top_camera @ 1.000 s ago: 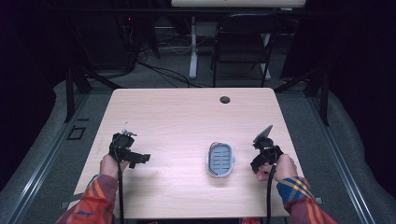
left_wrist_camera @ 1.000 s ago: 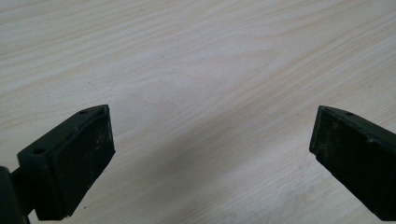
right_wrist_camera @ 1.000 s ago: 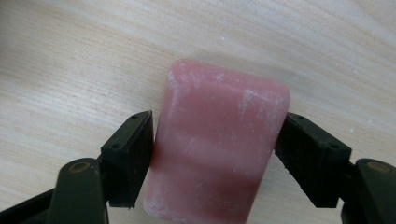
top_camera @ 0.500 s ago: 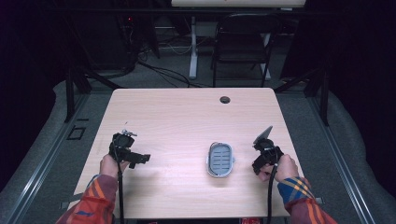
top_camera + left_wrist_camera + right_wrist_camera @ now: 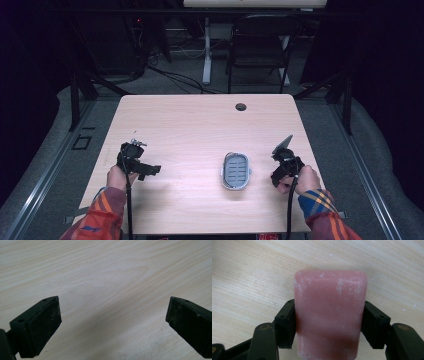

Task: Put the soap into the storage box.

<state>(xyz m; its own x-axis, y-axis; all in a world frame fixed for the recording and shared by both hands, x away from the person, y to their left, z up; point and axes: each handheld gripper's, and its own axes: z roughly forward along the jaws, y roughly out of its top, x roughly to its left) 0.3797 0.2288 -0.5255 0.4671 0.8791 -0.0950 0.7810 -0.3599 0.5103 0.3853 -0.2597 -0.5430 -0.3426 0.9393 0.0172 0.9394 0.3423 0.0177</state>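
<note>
On a pale wooden table (image 5: 200,125), the left gripper (image 5: 112,322) gapes wide over bare wood, holding nothing; a grey soap dish (image 5: 235,170) sits centre-right; the right gripper (image 5: 328,322), jaws just closing, clamps a pink soap bar (image 5: 329,312) at the table's right edge

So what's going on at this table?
A person sits at a wooden table with a claw in each hand. The right claw has just been closing and now grips a pink soap bar by its two sides, down by the tabletop. A grey soap dish lies on the table to its left, with nothing in it. The left claw hangs open over bare wood, holding nothing.
</note>
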